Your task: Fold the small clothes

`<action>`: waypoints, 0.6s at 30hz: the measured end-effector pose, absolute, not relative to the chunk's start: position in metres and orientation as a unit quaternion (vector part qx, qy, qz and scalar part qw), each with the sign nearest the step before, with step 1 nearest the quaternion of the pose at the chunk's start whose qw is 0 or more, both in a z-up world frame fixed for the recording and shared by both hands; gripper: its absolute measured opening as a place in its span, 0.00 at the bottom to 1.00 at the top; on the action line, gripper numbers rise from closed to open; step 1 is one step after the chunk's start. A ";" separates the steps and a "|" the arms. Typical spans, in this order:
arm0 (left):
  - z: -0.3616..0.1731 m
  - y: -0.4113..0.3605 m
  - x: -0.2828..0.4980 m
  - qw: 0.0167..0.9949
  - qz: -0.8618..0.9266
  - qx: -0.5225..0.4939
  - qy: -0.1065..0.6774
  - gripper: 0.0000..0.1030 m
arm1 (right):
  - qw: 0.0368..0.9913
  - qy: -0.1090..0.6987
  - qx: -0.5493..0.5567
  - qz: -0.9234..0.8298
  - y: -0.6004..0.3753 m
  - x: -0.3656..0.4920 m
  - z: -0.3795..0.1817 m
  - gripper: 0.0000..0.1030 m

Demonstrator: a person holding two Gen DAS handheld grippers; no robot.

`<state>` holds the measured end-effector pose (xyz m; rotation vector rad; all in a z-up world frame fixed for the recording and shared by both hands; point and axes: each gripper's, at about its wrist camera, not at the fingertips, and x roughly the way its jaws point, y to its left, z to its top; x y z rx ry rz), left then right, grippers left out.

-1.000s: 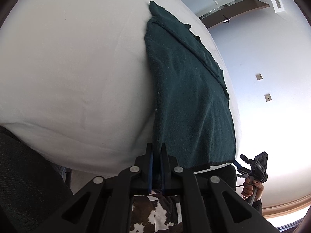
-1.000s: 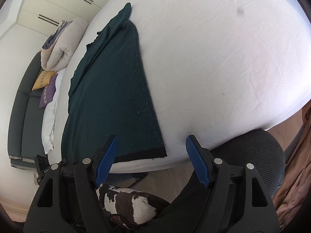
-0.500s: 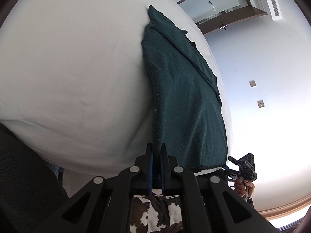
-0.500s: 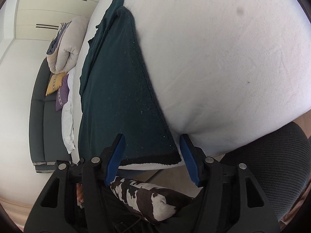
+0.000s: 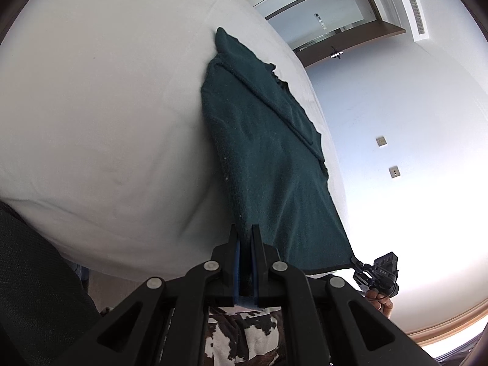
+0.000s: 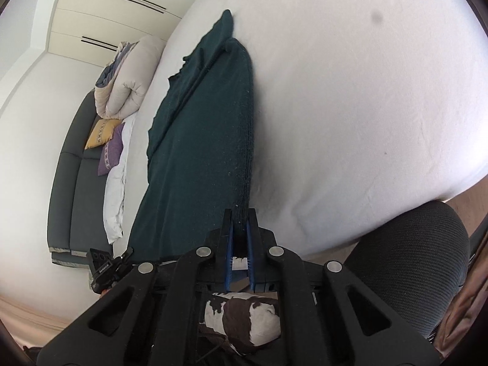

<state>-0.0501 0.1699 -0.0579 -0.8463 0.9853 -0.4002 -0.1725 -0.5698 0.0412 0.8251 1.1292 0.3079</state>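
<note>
While spread on the white bed [image 5: 91, 116], the dark green garment [image 5: 268, 158] is clamped at both near corners: L gripper [image 5: 245, 244] & R gripper [image 6: 241, 222], fingers closed on cloth.

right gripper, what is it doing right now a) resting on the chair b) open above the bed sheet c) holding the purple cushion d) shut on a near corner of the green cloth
d, since the right gripper has its blue pads pressed together on the near corner of the green cloth lying on the white bed sheet, while the left gripper pinches the other near corner.
</note>
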 end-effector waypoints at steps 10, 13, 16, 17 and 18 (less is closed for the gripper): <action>-0.037 0.175 -0.045 0.772 -0.214 -0.437 0.408 0.05 | 0.754 0.500 0.394 0.163 -0.563 -0.159 0.059 0.06; -0.040 0.178 -0.041 0.761 -0.217 -0.460 0.402 0.05 | 0.751 0.494 0.404 0.171 -0.561 -0.150 0.059 0.06; -0.038 0.182 -0.032 0.756 -0.217 -0.476 0.393 0.05 | 0.751 0.477 0.421 0.179 -0.562 -0.138 0.066 0.06; -0.037 0.183 -0.027 0.756 -0.217 -0.480 0.390 0.05 | 0.752 0.470 0.426 0.181 -0.563 -0.132 0.070 0.06; -0.035 0.185 -0.022 0.756 -0.217 -0.483 0.386 0.05 | 0.753 0.464 0.430 0.182 -0.564 -0.125 0.075 0.06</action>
